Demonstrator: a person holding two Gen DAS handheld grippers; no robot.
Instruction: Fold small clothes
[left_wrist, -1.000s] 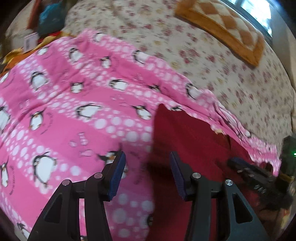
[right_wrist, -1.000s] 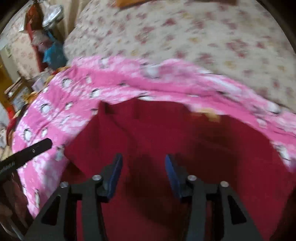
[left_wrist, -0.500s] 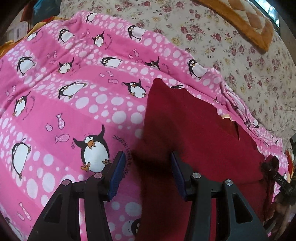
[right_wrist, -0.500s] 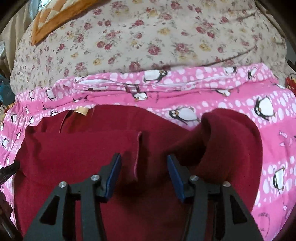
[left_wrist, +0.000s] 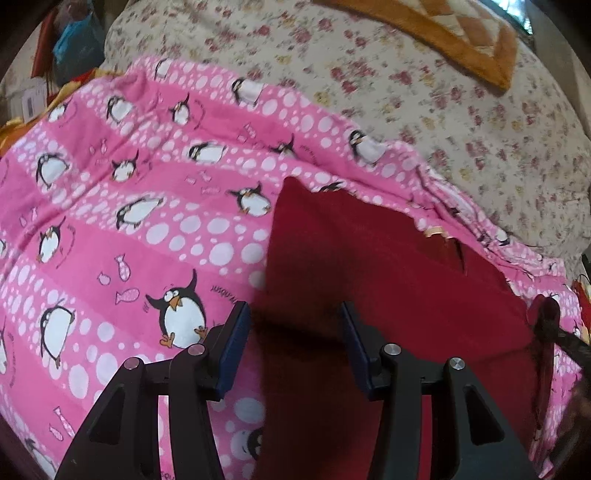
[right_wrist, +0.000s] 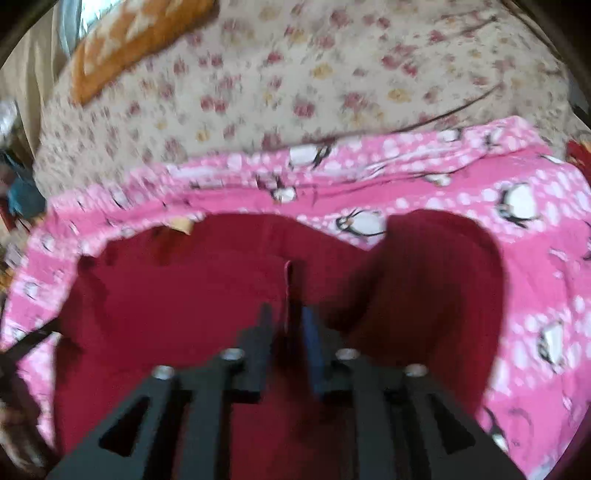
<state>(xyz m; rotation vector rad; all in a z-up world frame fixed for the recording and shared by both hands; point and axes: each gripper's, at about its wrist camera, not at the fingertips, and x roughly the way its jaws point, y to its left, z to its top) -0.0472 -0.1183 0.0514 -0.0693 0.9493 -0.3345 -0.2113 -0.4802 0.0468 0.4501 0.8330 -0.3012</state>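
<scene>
Underneath everything lies a bed with a flowered sheet (left_wrist: 461, 110), an orange checked pillow (left_wrist: 443, 33) at the upper right of the left view. Over it spreads a pink penguin blanket (left_wrist: 129, 221), and a dark red garment (left_wrist: 388, 295) lies on that, lower centre. The left hand-held gripper (left_wrist: 293, 345) stands open over the garment's edge; the right hand-held gripper (right_wrist: 286, 350) (blurred) pinches a raised fold of the garment.

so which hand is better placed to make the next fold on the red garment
Right. The right tool is nearly shut on a raised edge of the red garment, ready to carry it over. The left tool hangs open above the garment's left edge, gripping nothing.
</scene>
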